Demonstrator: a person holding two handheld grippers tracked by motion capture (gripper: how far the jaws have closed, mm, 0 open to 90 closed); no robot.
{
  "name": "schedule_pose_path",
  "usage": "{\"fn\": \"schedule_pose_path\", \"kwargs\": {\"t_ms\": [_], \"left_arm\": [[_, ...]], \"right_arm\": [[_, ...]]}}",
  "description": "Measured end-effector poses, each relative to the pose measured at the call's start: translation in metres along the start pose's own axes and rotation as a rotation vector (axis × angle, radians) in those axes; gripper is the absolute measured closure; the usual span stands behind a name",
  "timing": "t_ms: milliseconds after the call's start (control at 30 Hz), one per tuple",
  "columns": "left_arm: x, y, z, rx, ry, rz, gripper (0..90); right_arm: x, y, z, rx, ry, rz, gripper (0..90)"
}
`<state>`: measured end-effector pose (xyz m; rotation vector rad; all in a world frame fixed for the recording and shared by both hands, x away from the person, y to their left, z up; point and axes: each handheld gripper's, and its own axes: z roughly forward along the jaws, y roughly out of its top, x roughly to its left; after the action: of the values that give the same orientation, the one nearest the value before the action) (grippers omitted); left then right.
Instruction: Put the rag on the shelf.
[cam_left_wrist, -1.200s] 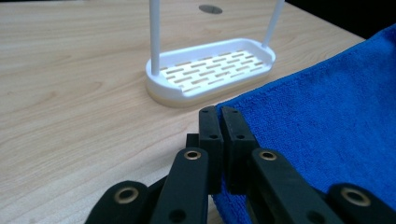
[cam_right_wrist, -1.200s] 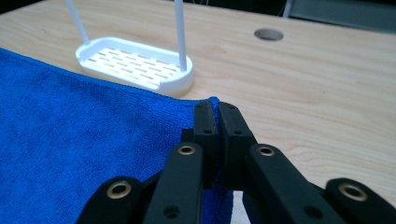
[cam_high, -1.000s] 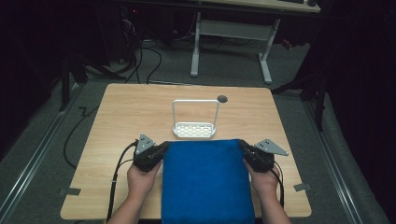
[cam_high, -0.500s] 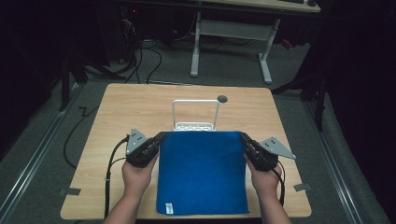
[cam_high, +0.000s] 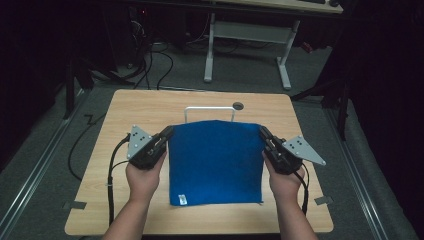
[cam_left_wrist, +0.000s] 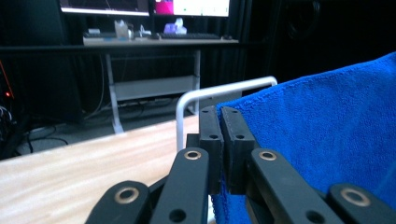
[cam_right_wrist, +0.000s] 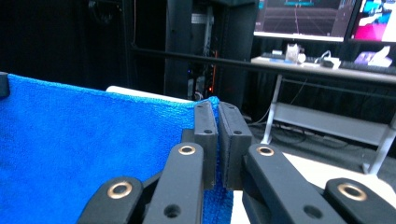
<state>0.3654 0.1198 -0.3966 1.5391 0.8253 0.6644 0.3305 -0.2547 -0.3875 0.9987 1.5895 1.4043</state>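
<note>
A blue towel (cam_high: 215, 160) hangs stretched between my two grippers above the wooden table (cam_high: 150, 107). My left gripper (cam_high: 169, 132) is shut on its upper left corner, and my right gripper (cam_high: 262, 132) is shut on its upper right corner. A small white label (cam_high: 182, 199) sits at the towel's lower left corner, near the table. In the left gripper view the closed pads (cam_left_wrist: 222, 140) pinch the towel's edge (cam_left_wrist: 317, 135). The right gripper view has the same grip (cam_right_wrist: 218, 135) on the towel (cam_right_wrist: 84, 149). A white wire rack (cam_high: 209, 111) stands just behind the towel's top edge.
A round grommet hole (cam_high: 238, 106) lies at the table's far edge. Behind the table stand a white-legged desk (cam_high: 245, 35) and cables (cam_high: 150, 55) on the dark floor. Monitors (cam_left_wrist: 140, 5) glow on the desk in the left gripper view.
Both grippers have risen with the towel's far corners. The towel, lying flat a second ago, now hangs upright and hides most of the white rack.
</note>
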Motion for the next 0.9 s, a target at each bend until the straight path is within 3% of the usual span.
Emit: {"fn": "schedule_pose_path", "kwargs": {"t_ms": [467,900], "left_arm": [[0.010,0.044,0.002,-0.067,0.039,0.060,88.4],[0.017,0.077,0.015,-0.096,0.036,0.104,88.4]], "right_arm": [[-0.001,0.035,0.002,-0.073,-0.016,-0.043,87.5],[-0.015,0.062,0.014,-0.099,-0.016,-0.014,87.5]]}}
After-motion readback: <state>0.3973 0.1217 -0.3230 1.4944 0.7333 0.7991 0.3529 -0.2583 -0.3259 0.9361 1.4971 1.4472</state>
